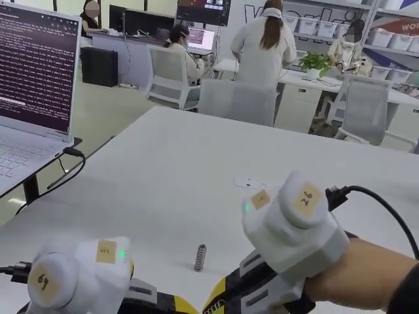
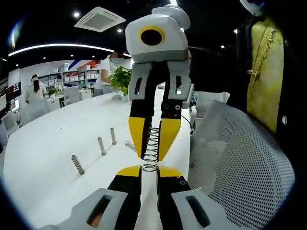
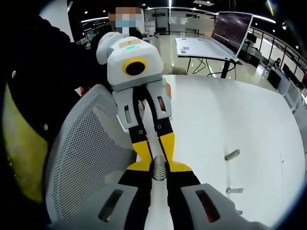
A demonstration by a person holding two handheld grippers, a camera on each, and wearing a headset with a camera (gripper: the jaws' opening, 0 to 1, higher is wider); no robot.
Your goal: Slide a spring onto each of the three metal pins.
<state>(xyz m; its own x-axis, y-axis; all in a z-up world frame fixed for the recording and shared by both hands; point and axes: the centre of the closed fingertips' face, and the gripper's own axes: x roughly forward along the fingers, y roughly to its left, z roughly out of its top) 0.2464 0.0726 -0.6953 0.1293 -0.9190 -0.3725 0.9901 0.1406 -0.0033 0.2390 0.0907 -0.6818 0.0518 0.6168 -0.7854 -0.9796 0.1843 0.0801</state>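
A loose spring (image 2: pixel 150 146) is held in the air between my two grippers, which face each other tip to tip. My right gripper (image 3: pixel 159 171) is shut on it, and the spring lies lengthwise between its yellow fingers (image 2: pixel 167 133). My left gripper (image 2: pixel 149 173) pinches the spring's near end. Three upright metal pins stand on the white table (image 1: pixel 196 157). One pin (image 2: pixel 76 164) carries a spring and also appears as the sprung pin (image 1: pixel 200 257) in the head view. The other two pins (image 2: pixel 101 146), (image 2: pixel 113 136) are bare. Another loose spring (image 2: pixel 128 143) lies beside them.
A laptop (image 1: pixel 33 72) with its cable stands on a side desk at the left. A small white item (image 1: pixel 251 182) lies mid-table. A mesh chair back (image 2: pixel 240 158) is close beside the grippers. Chairs, desks and several people fill the room behind.
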